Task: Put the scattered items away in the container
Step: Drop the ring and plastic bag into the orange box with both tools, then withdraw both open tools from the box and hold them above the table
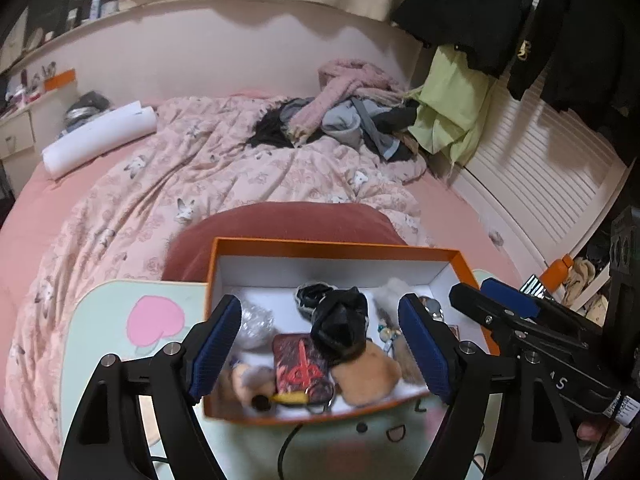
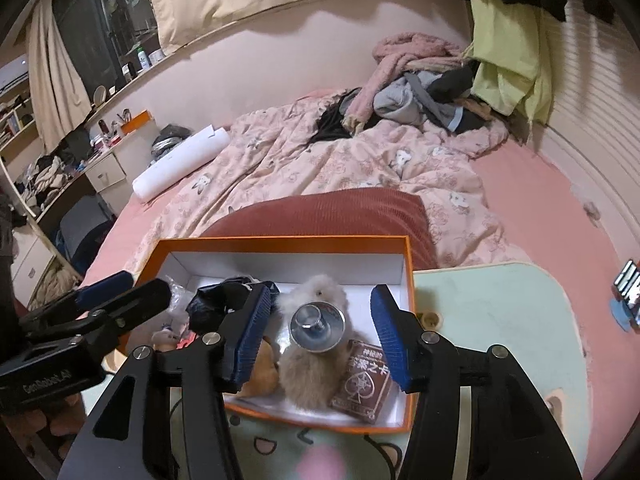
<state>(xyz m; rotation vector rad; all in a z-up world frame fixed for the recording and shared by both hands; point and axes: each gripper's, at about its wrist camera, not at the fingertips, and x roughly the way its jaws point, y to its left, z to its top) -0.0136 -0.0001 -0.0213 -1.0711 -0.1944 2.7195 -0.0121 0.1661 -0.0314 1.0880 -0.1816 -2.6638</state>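
Orange box [image 1: 276, 245] rim clear beneath both spread tools.

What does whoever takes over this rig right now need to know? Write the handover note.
Left gripper: open, empty, over the orange box.
Right gripper: open, empty, over the same box.
In the box: black pouch, red card case, tan plush toys, metal funnel on a fluffy pompom, brown card deck, crinkled clear wrapper.
Done: every item in view is boxed.
Left: check the mint table outside both views for strays.
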